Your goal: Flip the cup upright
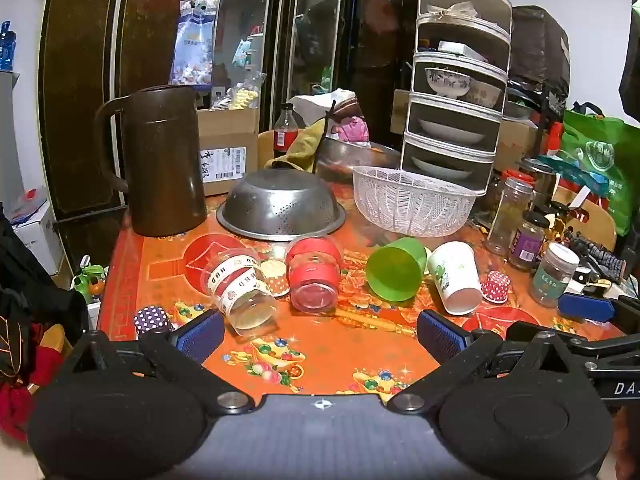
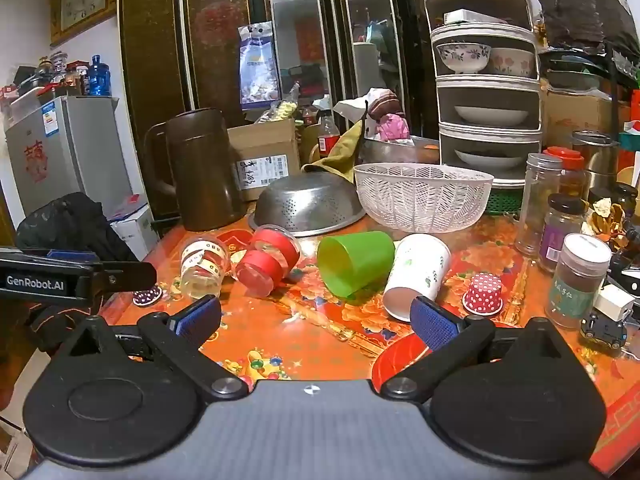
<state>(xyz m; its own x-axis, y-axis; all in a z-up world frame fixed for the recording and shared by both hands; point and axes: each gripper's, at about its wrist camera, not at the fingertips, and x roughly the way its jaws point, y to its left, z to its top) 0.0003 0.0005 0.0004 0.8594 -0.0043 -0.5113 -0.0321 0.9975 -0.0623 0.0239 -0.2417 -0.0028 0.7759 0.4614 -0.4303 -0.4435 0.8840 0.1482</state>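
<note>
Four cups lie on their sides in a loose row across the middle of the table (image 1: 320, 344), which is covered with an orange and red patterned cloth. From the left edge inward: a clear plastic cup (image 1: 240, 288) with a white printed band, its base toward the near edge; a clear cup with red bands (image 1: 314, 276), just beside it; a green cup (image 1: 396, 268) with its base facing the near edge; and a white paper cup (image 1: 456, 276) touching the green one, its open mouth turned toward the near right. A small orange dotted paper cup (image 1: 276, 276) sits between the two clear cups. A purple dotted one (image 1: 152, 320) stands near the left edge, and a red dotted one (image 1: 496, 286) stands just right of the white paper cup.

Toward the far edge stand a brown pitcher (image 1: 164, 164), an overturned metal colander (image 1: 280, 204) and a white plastic basket (image 1: 412, 200). Jars (image 1: 528, 240) crowd the right edge.

The left gripper (image 1: 320, 332) hovers over the near edge, spread wide and holding nothing, its blue pads well apart. The right gripper (image 2: 316, 318) is likewise spread and empty; its right pad (image 2: 434, 322) is near the mouth of the white paper cup, though contact cannot be judged.
</note>
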